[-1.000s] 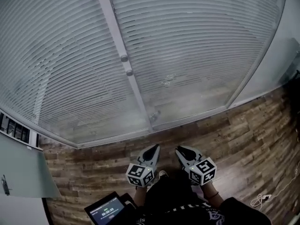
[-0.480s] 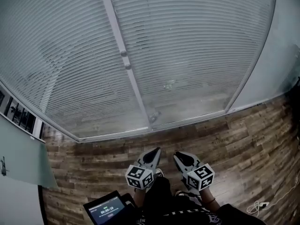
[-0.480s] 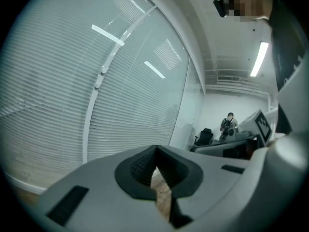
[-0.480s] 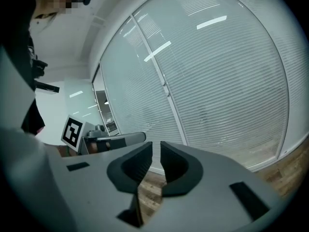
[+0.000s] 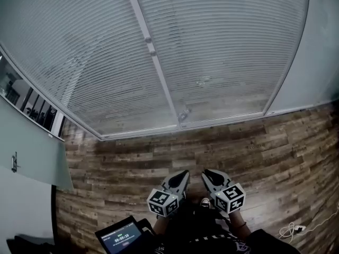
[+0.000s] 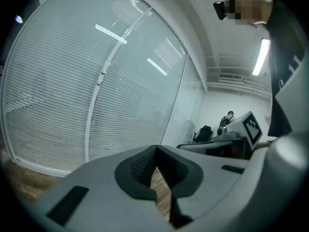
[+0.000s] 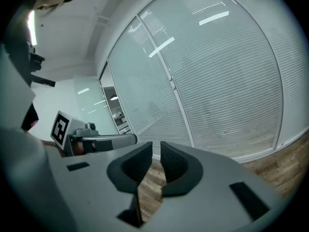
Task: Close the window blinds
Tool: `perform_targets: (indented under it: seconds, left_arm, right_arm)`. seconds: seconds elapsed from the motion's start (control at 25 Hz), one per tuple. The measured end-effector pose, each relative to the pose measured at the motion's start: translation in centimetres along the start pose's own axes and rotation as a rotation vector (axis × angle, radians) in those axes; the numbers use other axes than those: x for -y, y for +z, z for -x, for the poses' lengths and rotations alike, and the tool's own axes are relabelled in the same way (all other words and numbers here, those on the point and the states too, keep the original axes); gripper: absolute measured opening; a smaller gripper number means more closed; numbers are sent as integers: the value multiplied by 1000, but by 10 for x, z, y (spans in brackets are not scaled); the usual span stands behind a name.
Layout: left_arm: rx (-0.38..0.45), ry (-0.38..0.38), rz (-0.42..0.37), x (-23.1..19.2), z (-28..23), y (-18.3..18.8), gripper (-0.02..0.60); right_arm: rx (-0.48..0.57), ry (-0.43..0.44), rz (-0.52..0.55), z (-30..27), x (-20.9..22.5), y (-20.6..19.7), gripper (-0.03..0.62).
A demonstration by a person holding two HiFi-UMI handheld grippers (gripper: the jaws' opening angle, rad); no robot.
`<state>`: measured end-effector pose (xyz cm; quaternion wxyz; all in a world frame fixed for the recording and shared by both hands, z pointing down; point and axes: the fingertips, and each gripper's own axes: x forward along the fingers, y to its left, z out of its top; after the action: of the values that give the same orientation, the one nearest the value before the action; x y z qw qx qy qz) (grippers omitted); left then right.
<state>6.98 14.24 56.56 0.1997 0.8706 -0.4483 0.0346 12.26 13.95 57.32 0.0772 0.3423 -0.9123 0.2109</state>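
A broad strip of bare wood-plank floor (image 5: 159,152) lies open between the thin-slatted window blinds (image 5: 95,62) ahead and the grey left gripper (image 5: 183,174), jaws closed on nothing; beside it the right gripper (image 5: 207,173), jaws slightly parted, empty

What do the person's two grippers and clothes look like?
The left gripper and right gripper are grey plastic, tapering to black textured pads. Each carries a white cube with black square markers. The top is dark with white print.
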Motion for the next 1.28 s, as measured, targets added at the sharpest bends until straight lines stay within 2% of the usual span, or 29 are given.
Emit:
perform_targets:
  seconds: [0.28, 0.48, 0.72, 0.92, 1.08, 1.28]
  left_arm:
    - [32, -2, -42, 24, 44, -4, 5]
    - [38, -12, -80, 27, 114, -17, 5]
    - [27, 3, -69, 13, 228, -55, 5]
    - [24, 1, -49, -11, 296, -81, 5]
    - [31, -26, -56, -13, 324, -88, 5]
    - [35, -68, -68, 0, 337, -95, 5]
  right_arm:
    - [10, -4, 23, 29, -40, -10, 56]
    - [34, -24, 4, 27, -93, -22, 56]
    - [32, -63, -33, 32, -180, -73, 56]
    - [15, -83, -66, 33, -250, -118, 56]
    - [16, -108, -63, 40, -283, -135, 56]
    - [37, -138, -52, 54, -301, -139, 55]
